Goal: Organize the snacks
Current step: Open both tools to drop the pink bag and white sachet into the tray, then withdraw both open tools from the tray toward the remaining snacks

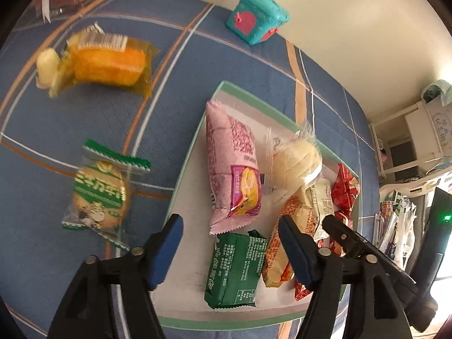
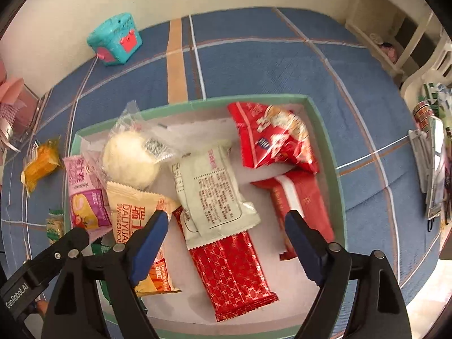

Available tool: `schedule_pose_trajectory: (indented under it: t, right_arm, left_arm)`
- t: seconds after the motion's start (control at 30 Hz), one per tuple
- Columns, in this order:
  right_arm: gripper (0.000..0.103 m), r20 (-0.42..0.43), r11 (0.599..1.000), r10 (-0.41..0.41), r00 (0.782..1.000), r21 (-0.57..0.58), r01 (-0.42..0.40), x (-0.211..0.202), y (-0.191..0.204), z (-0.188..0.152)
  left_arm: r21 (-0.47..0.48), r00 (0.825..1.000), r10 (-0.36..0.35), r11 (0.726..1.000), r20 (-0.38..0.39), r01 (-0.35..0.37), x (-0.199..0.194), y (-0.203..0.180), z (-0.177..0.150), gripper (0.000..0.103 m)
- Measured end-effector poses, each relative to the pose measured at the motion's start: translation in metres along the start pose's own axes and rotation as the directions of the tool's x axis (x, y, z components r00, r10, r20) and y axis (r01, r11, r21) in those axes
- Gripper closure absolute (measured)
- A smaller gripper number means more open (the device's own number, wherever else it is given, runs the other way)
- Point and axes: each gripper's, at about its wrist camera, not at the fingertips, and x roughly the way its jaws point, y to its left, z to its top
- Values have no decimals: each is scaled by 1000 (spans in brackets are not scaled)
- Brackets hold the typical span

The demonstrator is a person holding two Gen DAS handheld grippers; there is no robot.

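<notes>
A shallow box with a green rim (image 1: 195,138) (image 2: 327,141) lies on the blue plaid cloth and holds several snack packets: a pink one (image 1: 234,166) (image 2: 84,195), a green one (image 1: 234,271), a round white bun (image 1: 299,158) (image 2: 130,161), an orange one (image 2: 135,212), a white one (image 2: 214,189) and red ones (image 2: 276,138). A green cookie packet (image 1: 101,192) and an orange cake packet (image 1: 107,65) (image 2: 39,166) lie outside on the cloth. My left gripper (image 1: 230,251) is open and empty above the box's near left part. My right gripper (image 2: 226,243) is open and empty above the box's middle.
A teal toy box (image 1: 257,19) (image 2: 115,39) stands at the far edge by the wall. A clear pink-ribboned box (image 2: 17,104) sits at the left. White shelves (image 1: 409,141) and clutter (image 2: 432,158) stand off the right side.
</notes>
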Motion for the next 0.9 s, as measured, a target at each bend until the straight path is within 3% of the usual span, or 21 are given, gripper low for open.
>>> schedule_pose_trajectory:
  t: [0.2,0.33,0.47,0.57,0.73,0.9]
  right_arm:
    - [18,63,1000,-4,998,13,4,-26,-6,0]
    - [17,100,1000,-2,995,2,2,-42,-3,-1]
    - [7,120,1000,2,993,-27,2,-51,4,-4]
    - [5,128,999,13,992,-48,-7,-53,11,-7]
    - [4,143,995,25,989,-97,-11,-53,31,-12]
    - [4,182,982,108,977,-174,-76,-58,58,-20]
  left_arm:
    - [23,993,73,997,94,-75,-25,-6,2,4]
    - [36,963,174,982,208,-185,-47,-2,4,0]
    - [27,884,325,935,336,-354,-66,-2,5,0]
    - [22,812,419,884,406,-467,-76,-1,6,0]
    - [31,757,481,836,443,-548,-85,9,4,0]
    - [-2,696,548,786,465,-618,-96,25,5,0]
